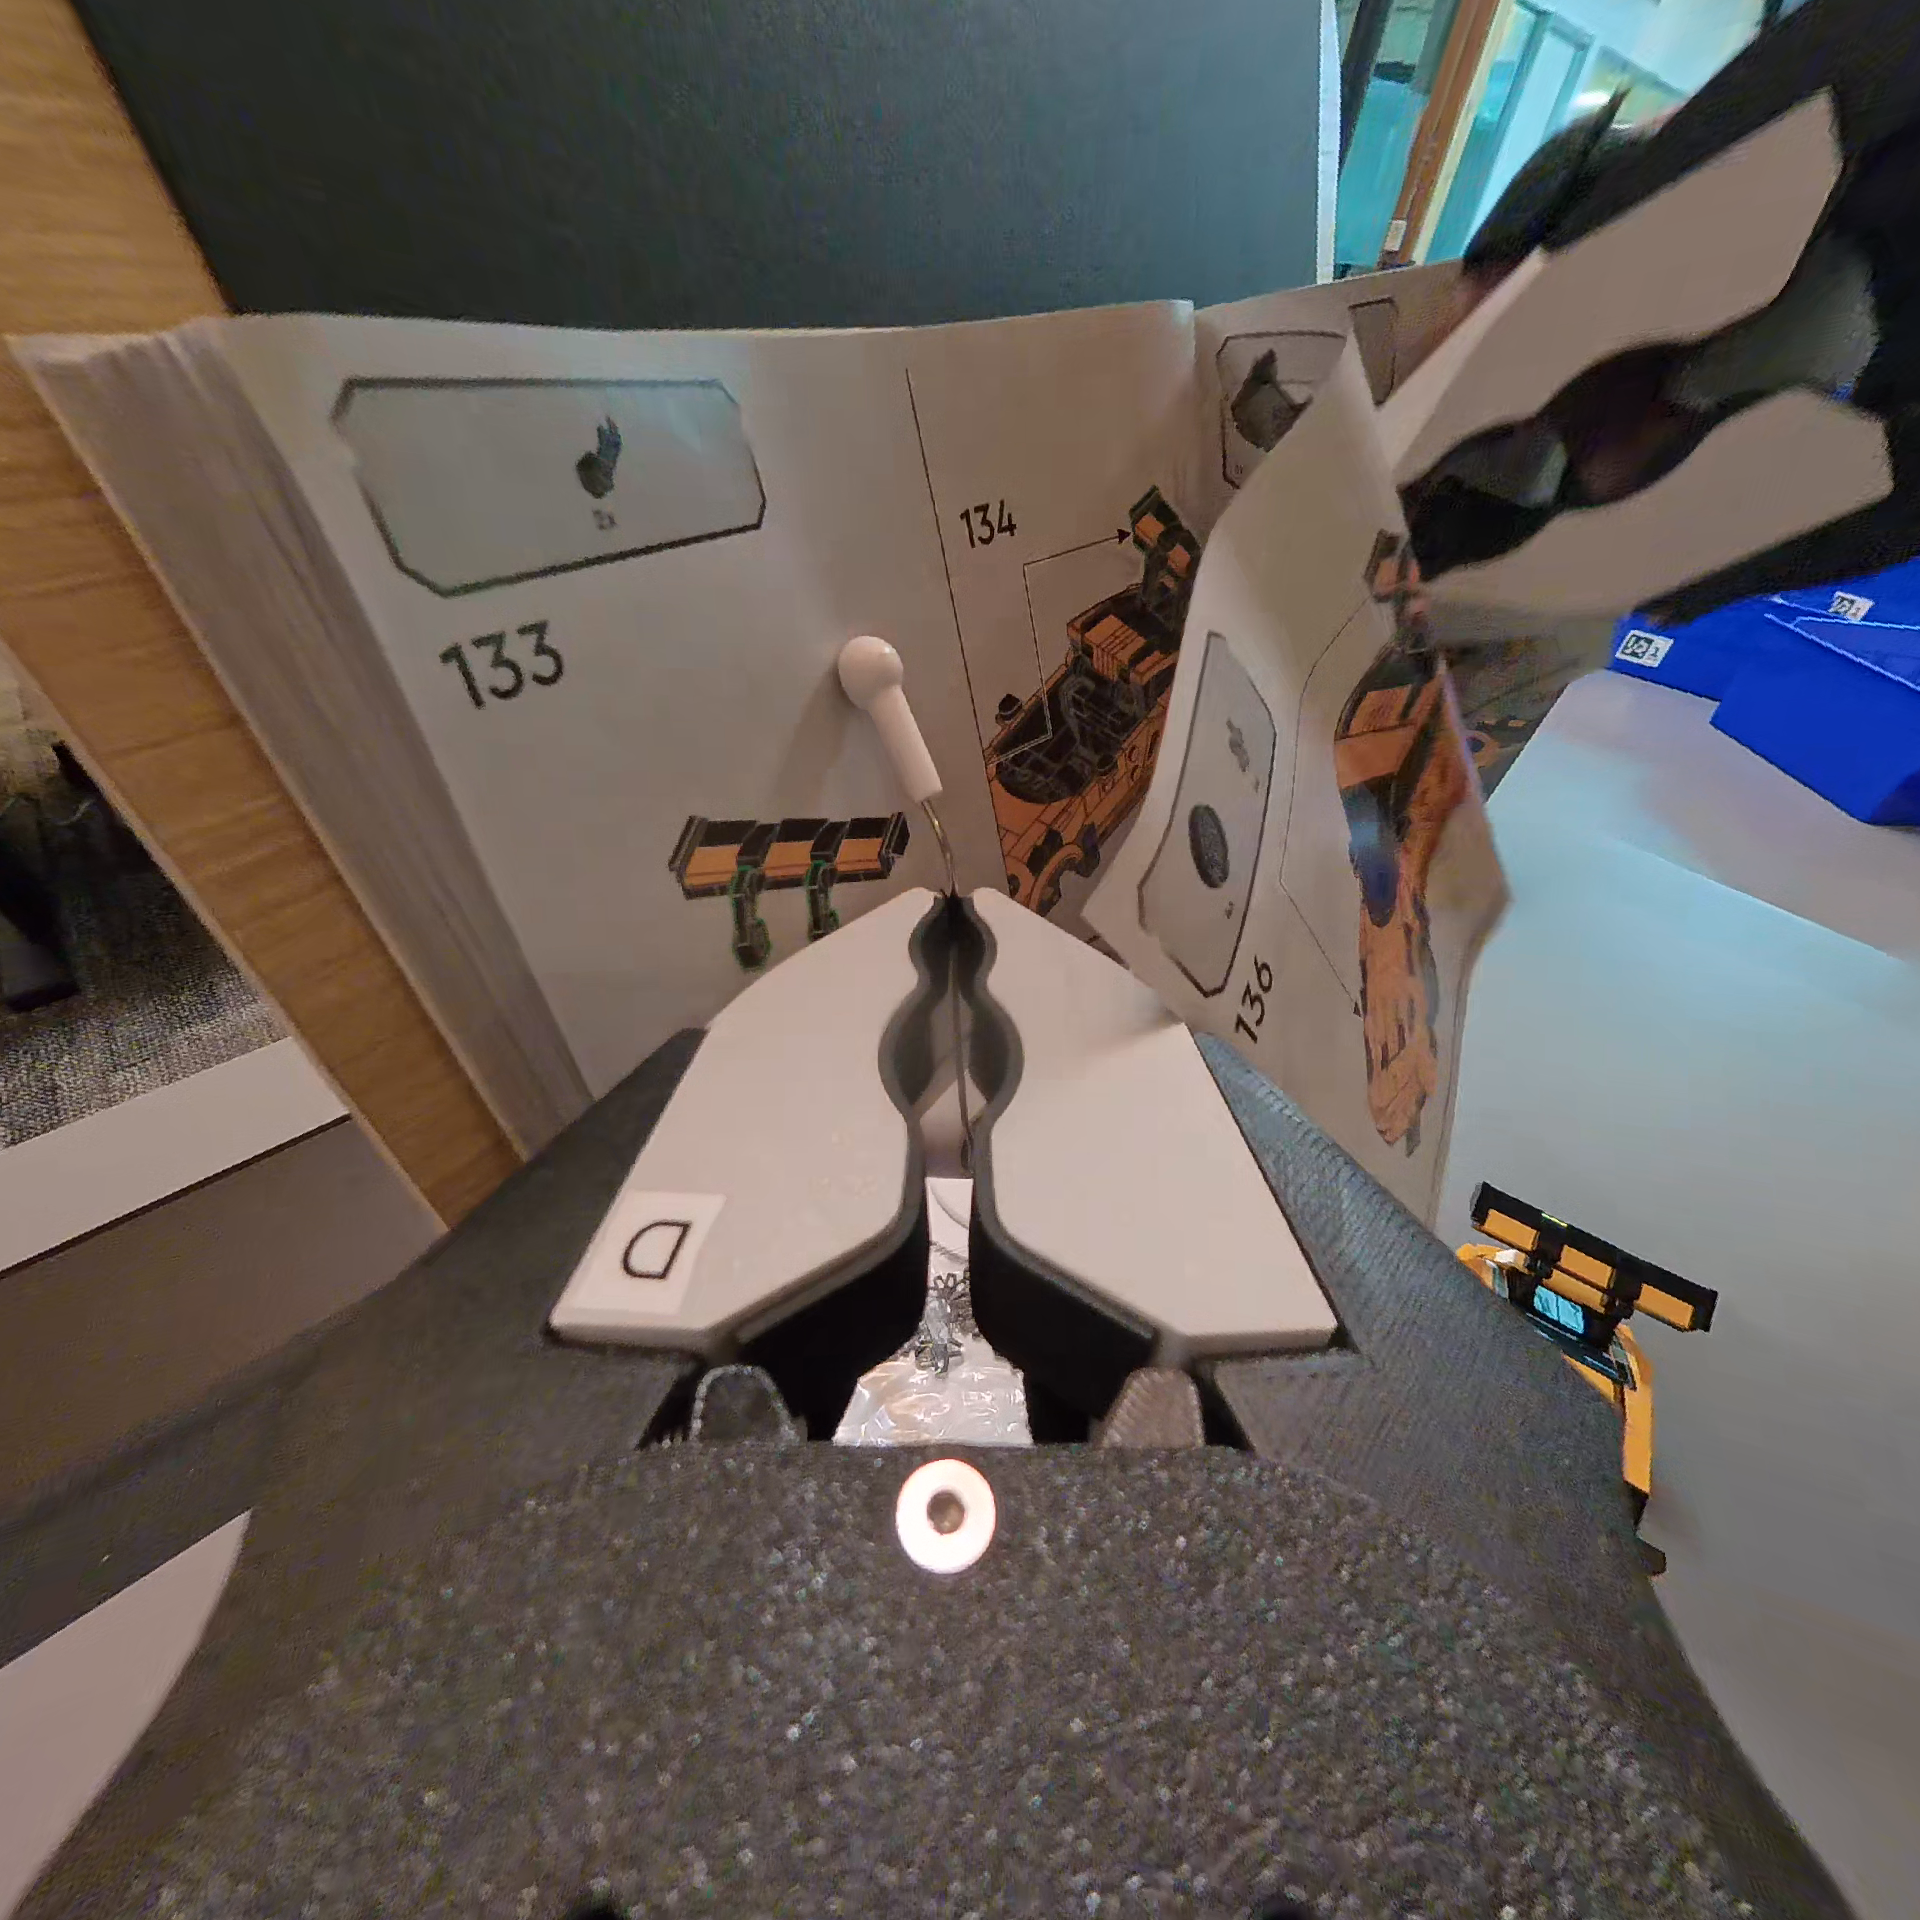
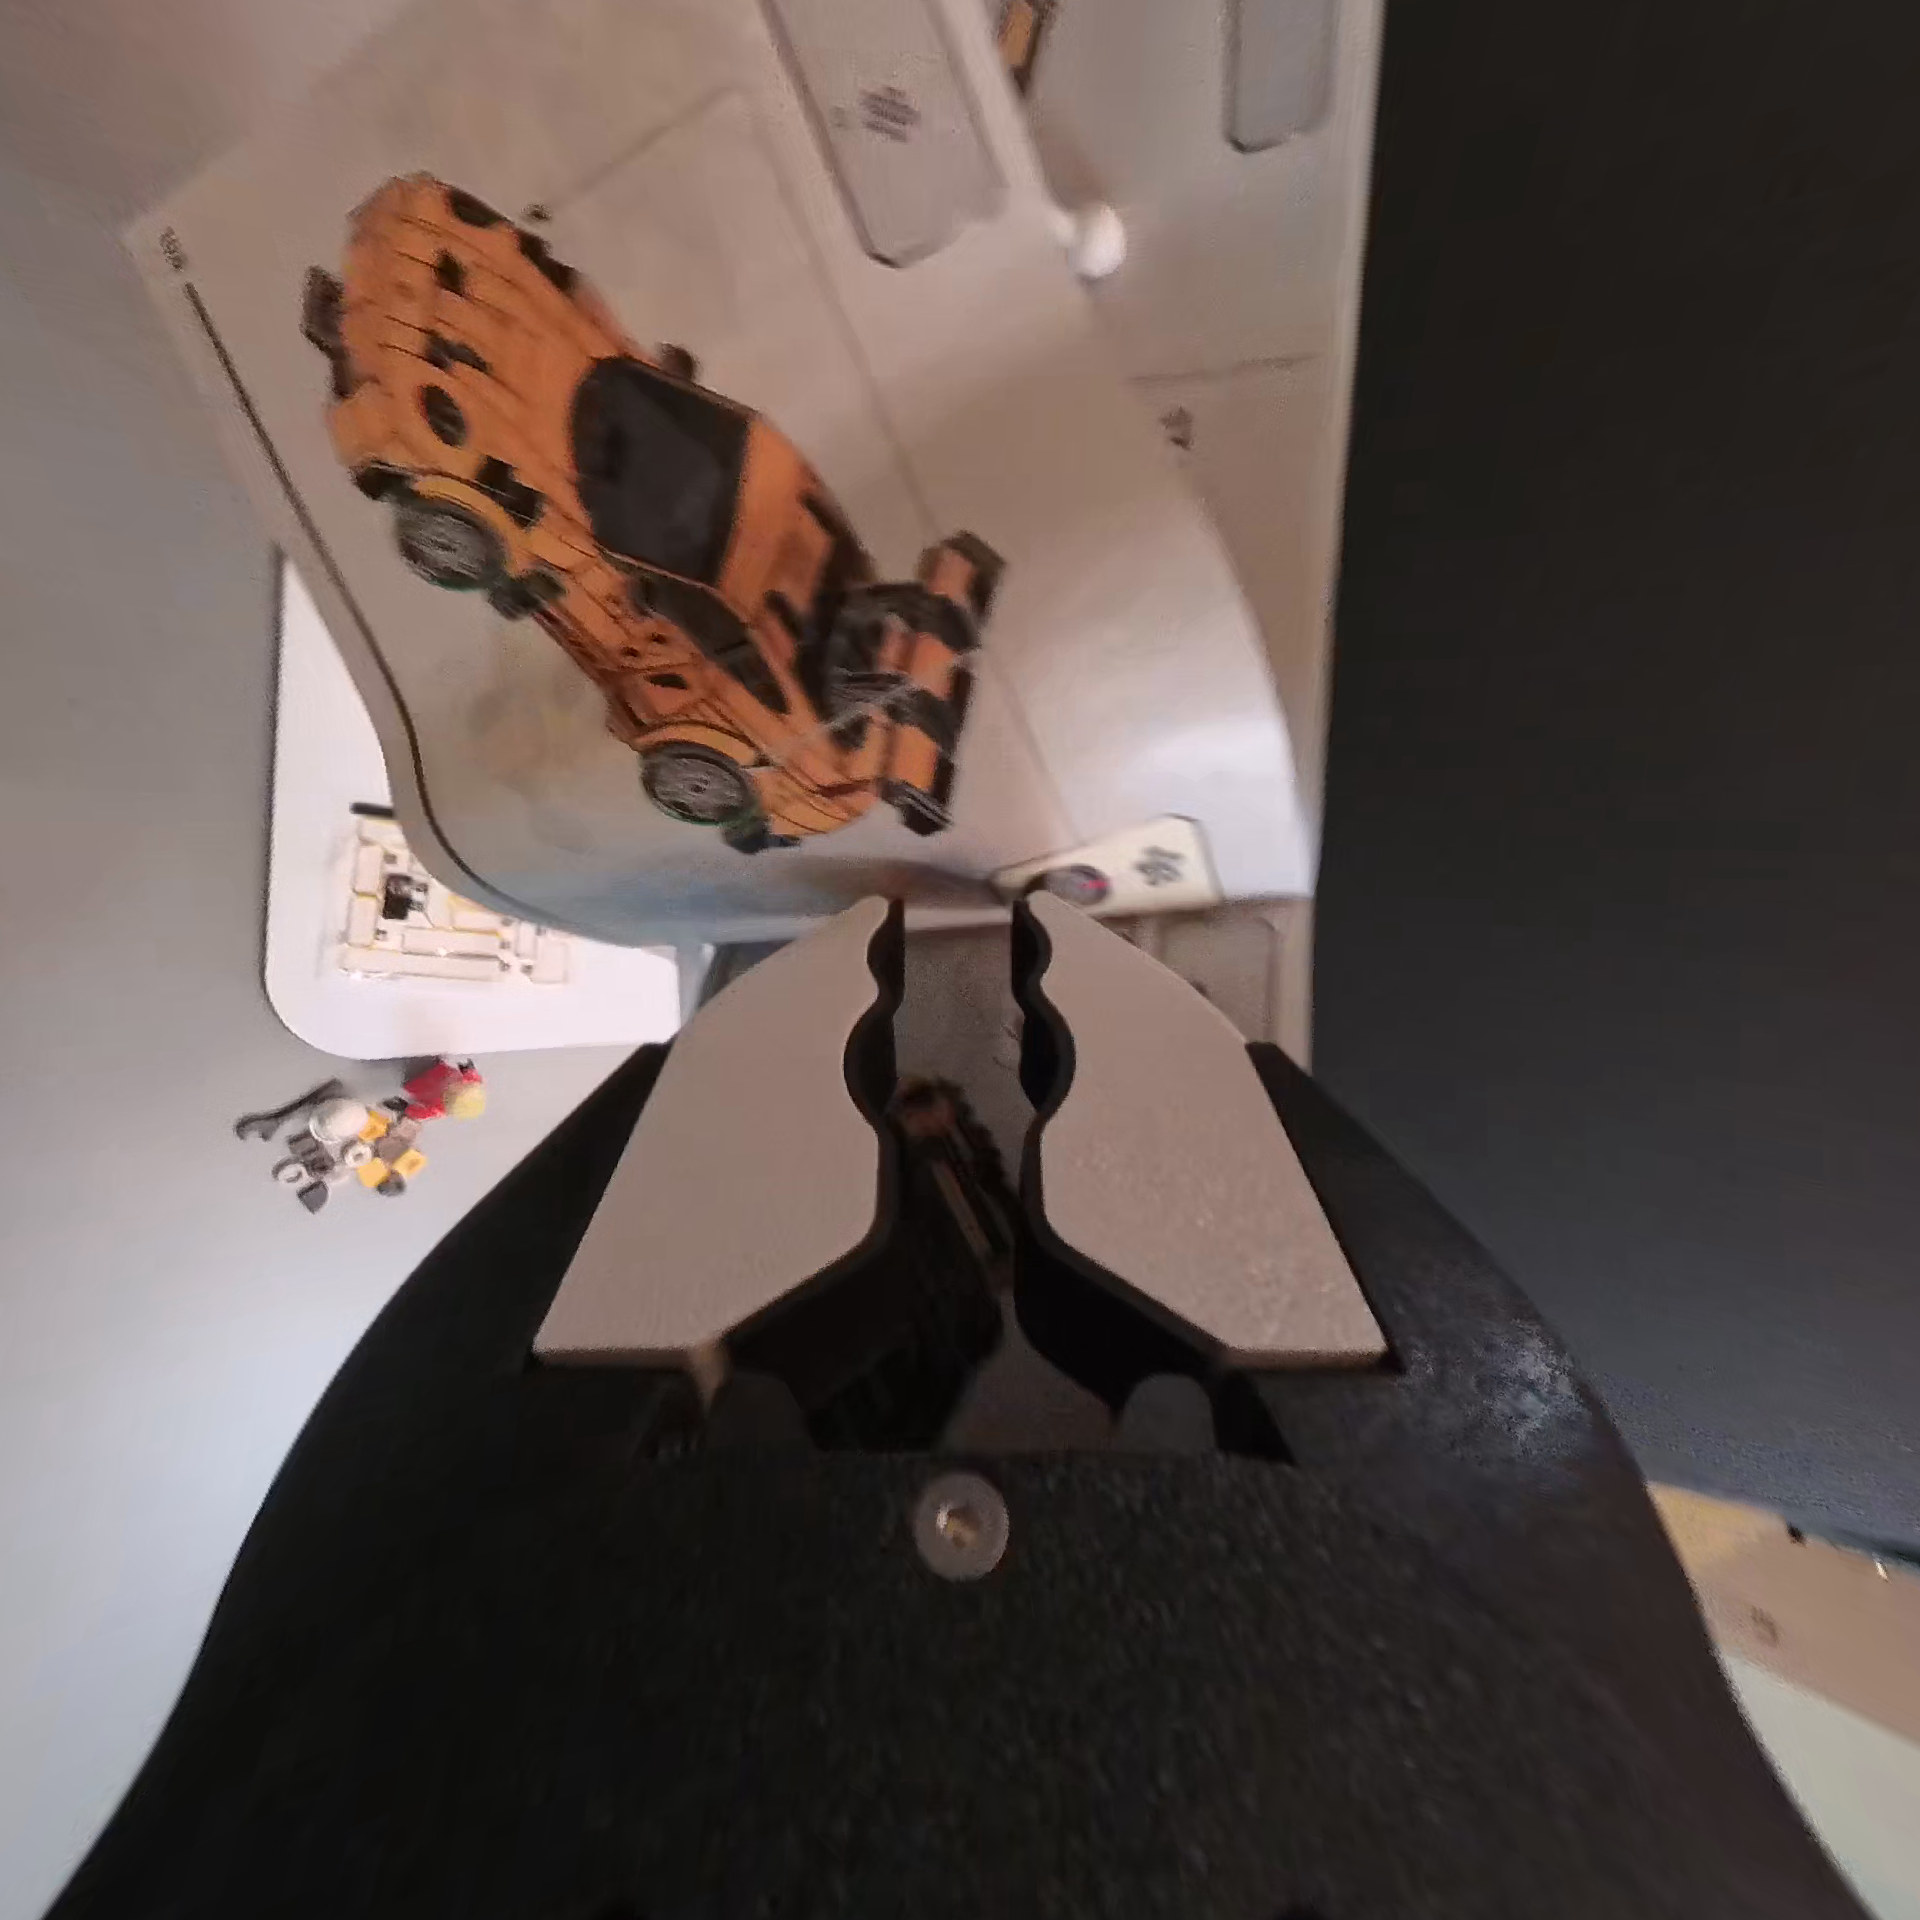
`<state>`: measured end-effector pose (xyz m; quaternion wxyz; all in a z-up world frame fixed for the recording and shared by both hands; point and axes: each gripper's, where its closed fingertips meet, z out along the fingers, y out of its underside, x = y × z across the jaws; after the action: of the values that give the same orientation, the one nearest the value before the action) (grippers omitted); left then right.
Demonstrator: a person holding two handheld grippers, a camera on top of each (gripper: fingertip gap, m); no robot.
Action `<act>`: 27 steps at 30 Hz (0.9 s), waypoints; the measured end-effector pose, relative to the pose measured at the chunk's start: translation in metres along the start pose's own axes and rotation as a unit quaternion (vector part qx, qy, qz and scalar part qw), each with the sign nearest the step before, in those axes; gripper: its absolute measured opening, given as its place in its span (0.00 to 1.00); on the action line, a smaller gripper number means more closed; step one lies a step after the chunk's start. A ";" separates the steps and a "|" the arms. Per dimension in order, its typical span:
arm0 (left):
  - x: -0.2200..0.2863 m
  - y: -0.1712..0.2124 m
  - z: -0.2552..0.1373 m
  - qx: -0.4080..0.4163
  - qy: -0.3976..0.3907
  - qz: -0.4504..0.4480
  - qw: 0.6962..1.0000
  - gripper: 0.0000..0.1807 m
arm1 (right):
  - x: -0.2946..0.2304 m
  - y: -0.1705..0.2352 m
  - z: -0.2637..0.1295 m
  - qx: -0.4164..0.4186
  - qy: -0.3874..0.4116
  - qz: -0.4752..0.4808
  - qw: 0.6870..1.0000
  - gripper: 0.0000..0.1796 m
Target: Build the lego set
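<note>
Surroundings: a dark panel (image 1: 727,156) stands behind the open instruction booklet (image 1: 582,644), and a light wooden board (image 1: 104,416) rises at its left. Blue bins (image 1: 1808,707) sit at the far right on the pale tabletop (image 1: 1662,1039).

In the way: a white-capped pin on a thin wire (image 1: 883,696) stands up in front of the booklet's left-hand page, straight ahead of the left gripper. A loose page (image 1: 1320,831) curls forward off the right half of the booklet and covers part of the drawings behind it.

Left gripper (image 1: 954,902): its grey fingers are pressed together at the tips, and the pin's wire runs down into the seam between them, so it is pinched there.

Right gripper (image 2: 954,909): its fingers stand slightly apart with an even gap. In the left wrist view its tips (image 1: 1423,592) meet the edge of the curling page; whether they grip the paper cannot be told, since that part is blurred.

Lego car (image 1: 1579,1309): partly built, orange and black with a striped rear wing, on the tabletop just right of the left gripper, below the curling page.

Loose parts (image 2: 364,1132): a small cluster of black, white, yellow and red pieces on the tabletop, near a white sticker sheet (image 2: 436,925) half tucked under the lifted page.

Lifted page, right wrist view: it shows a blurred orange car drawing (image 2: 644,520).
</note>
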<state>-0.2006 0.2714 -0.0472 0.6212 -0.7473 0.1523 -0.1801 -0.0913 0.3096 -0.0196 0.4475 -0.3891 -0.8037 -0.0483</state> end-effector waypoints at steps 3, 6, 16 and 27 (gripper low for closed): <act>0.000 0.000 0.000 0.007 -0.001 -0.006 1.000 0.01 | -0.006 -0.020 0.014 0.037 0.019 -0.019 0.999 0.11; -0.001 -0.001 -0.003 0.037 0.001 -0.032 0.999 0.00 | -0.003 -0.042 0.021 0.075 0.026 0.013 0.997 0.13; -0.018 0.007 -0.028 0.149 0.029 -0.217 0.964 0.00 | 0.010 -0.069 0.050 0.056 0.096 0.000 0.994 0.13; -0.022 0.050 -0.047 0.301 0.110 -0.493 0.809 0.01 | 0.015 -0.085 0.072 0.014 0.134 -0.006 0.991 0.11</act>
<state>-0.2422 0.2308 -0.0907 0.6217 -0.4725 -0.2315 -0.5802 -0.2017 0.2900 -0.0285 0.5563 -0.3677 -0.7395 -0.0920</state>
